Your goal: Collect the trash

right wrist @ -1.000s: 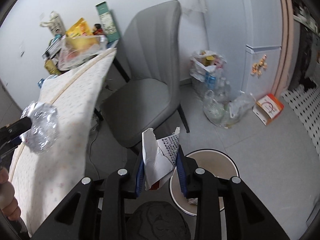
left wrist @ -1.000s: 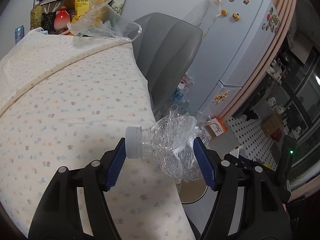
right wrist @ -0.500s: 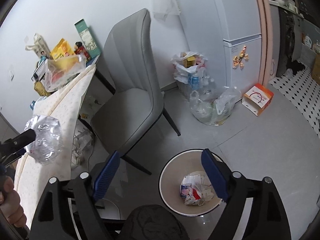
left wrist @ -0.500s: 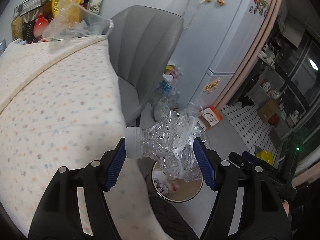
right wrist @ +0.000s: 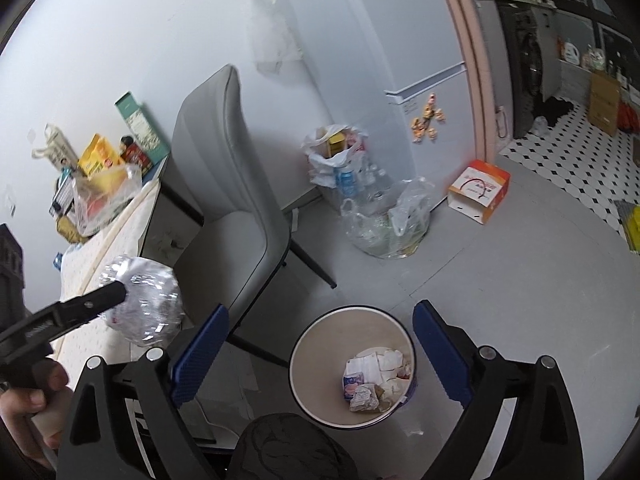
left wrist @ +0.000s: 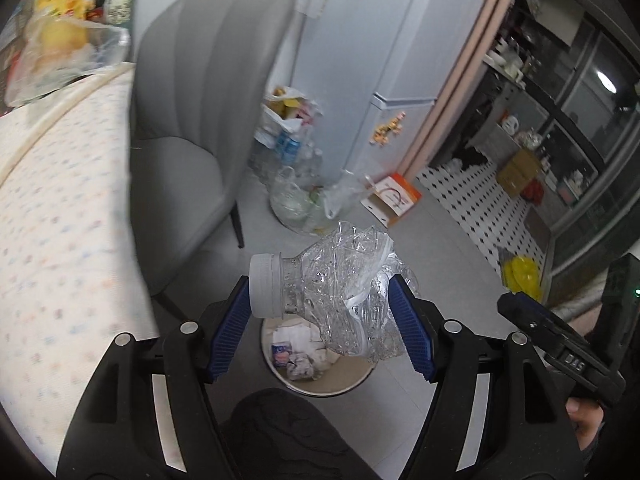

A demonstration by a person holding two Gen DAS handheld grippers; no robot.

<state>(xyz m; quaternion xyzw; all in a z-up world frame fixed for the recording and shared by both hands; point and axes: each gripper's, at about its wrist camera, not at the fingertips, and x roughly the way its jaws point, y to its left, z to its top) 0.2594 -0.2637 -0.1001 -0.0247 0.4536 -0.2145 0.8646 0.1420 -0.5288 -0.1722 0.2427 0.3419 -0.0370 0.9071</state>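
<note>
The crushed bottle sits clamped in the left claw, above the bin. Only the right wrist view shows the bin's paper scraps plainly, framed by the right claw, spread wide, apparently empty.

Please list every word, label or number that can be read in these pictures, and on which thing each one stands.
Nothing reads clearly.
Yellow bag: print blurred.
Green box: print too small.
Orange box: red mark, no legible letters.
Carton in the bin: label too small.
Right tool: embossed marks, unclear.
</note>
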